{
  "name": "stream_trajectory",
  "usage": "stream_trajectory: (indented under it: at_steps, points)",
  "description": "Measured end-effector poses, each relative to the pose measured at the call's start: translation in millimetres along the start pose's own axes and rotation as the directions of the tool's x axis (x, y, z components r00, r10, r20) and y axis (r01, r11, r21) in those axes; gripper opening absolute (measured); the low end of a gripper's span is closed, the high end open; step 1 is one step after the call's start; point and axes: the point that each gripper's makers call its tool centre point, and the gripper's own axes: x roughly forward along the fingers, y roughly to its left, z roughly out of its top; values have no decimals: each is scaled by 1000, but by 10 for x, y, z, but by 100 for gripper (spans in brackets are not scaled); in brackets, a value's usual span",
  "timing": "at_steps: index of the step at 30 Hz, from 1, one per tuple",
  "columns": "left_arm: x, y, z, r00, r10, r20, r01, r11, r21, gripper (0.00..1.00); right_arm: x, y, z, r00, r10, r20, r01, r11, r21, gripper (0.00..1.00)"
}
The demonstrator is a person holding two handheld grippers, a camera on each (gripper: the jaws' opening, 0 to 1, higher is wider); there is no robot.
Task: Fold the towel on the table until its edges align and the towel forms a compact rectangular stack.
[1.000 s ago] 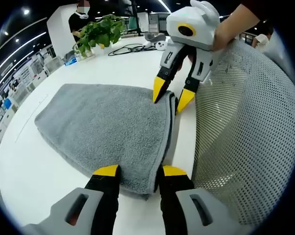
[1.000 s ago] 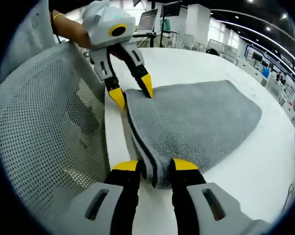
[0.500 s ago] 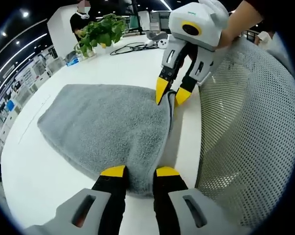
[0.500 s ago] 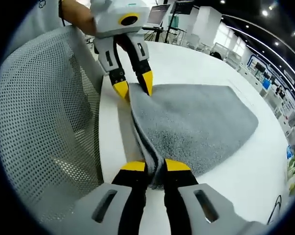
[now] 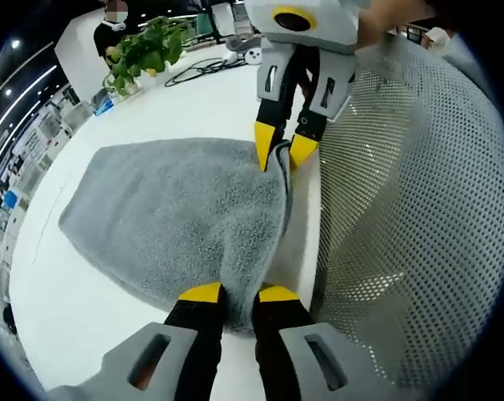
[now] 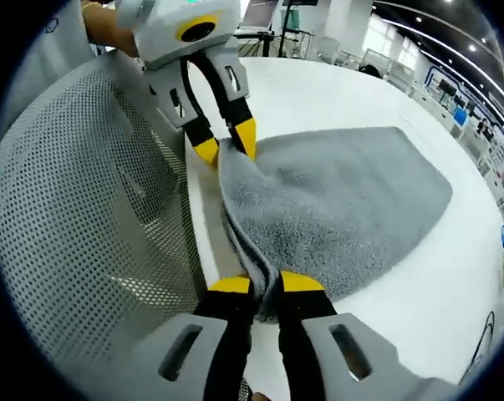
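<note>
No brand or writing can be read. The white surface carries the folded grey terry towel, with a grey mesh chair back just beside its near edge. The left gripper and right gripper each pinch a corner of that edge; a second ago both stood wider, astride the cloth. A green potted plant stands far off.
</note>
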Motion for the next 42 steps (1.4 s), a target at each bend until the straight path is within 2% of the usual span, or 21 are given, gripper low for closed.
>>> stream_trajectory:
  at_steps: [5, 8, 10, 14, 17, 20, 25, 29, 34, 39, 42]
  points:
    - [-77, -162, -43, 997, -69, -26, 69, 998, -9, 13, -27, 210, -20, 998, 54, -39, -54, 999, 1, 7]
    - [-125, -280, -59, 990, -132, -41, 131, 991, -14, 12, -50, 288, -38, 993, 94, -68, -92, 995, 27, 7]
    - [-150, -315, -67, 987, -152, -51, 151, 988, -24, 11, -66, 328, -28, 992, 100, -75, -96, 994, 47, 6]
    - [-227, -407, -82, 983, -168, -69, 168, 986, -6, 10, -149, 451, 13, 990, 119, -71, -117, 993, 33, 6]
    - [-308, -481, -90, 982, -183, -56, 182, 983, -20, 10, -249, 521, 67, 990, 129, -50, -127, 991, 51, 6]
    - [-428, -534, -47, 980, -200, -7, 198, 975, -97, 10, -355, 581, 119, 991, 133, -26, -131, 989, 71, 6]
    - [-640, -506, 44, 980, -191, 45, 196, 970, -147, 10, -521, 614, 249, 993, 120, -11, -118, 990, 79, 6]
    - [-767, -442, 106, 985, -163, 60, 171, 972, -158, 10, -644, 578, 379, 994, 109, 2, -109, 992, 66, 5]
    - [-951, -266, 223, 988, -115, 103, 132, 975, -180, 10, -854, 427, 604, 994, 84, 74, -89, 993, 79, 5]
    - [-1099, -11, 382, 987, -58, 153, 87, 979, -187, 9, -1002, 270, 758, 991, 56, 123, -67, 994, 89, 5]
    - [-1138, 80, 439, 986, -39, 164, 69, 981, -181, 9, -1052, 201, 813, 989, 47, 140, -60, 994, 93, 5]
